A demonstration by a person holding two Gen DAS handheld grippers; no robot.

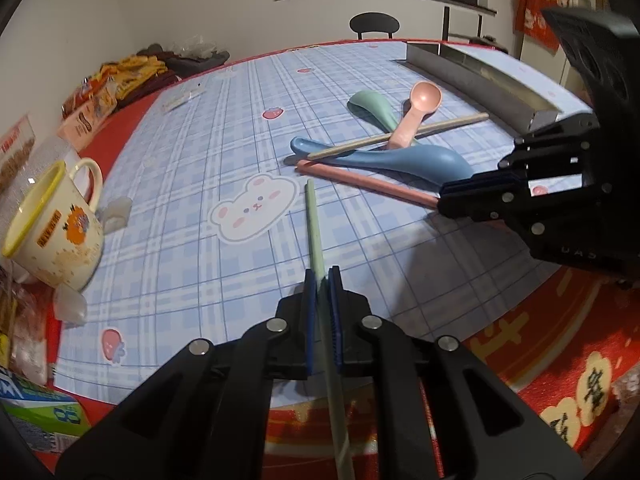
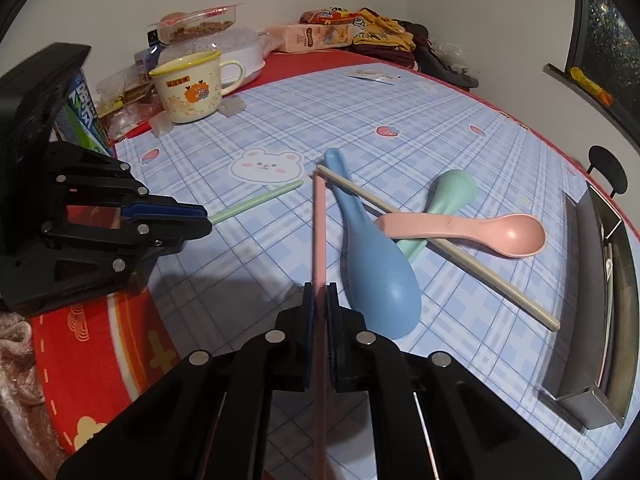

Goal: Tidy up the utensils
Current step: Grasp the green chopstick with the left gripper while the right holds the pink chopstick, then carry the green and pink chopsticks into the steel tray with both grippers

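Blue plaid cloth (image 2: pixel 460 92) with bear and strawberry prints covers the middle of a red table, and clutter lines its far edge against the wall. Going left to right in the right wrist view, a yellow-rimmed mug (image 2: pixel 192 86) stands upright near the snack packets, well apart from the utensils. Next comes the left gripper (image 2: pixel 200 220), its jaws closed on a green chopstick (image 2: pixel 256 204) that points out over the cloth; the left wrist view shows the same stick (image 1: pixel 314 232) pinched between the blue pads. At centre the right gripper (image 2: pixel 320 292) is clamped on a pink chopstick (image 2: pixel 319 232), whose far tip lies near the handle end of the blue spoon (image 2: pixel 376 268). That spoon lies bowl down just beside the gripper. Further right a beige chopstick (image 2: pixel 480 264) crosses over the blue spoon's handle and the green spoon (image 2: pixel 452 196), and the pink spoon (image 2: pixel 480 232) lies on top of it, bowl up. At the far right sits a long metal tray (image 2: pixel 576 364), and something pale seems to lie inside it, though I cannot tell what.

By my reading the sorting is only begun: two chopsticks are in hand, neither near the tray, while three spoons and one chopstick remain heaped on the cloth.
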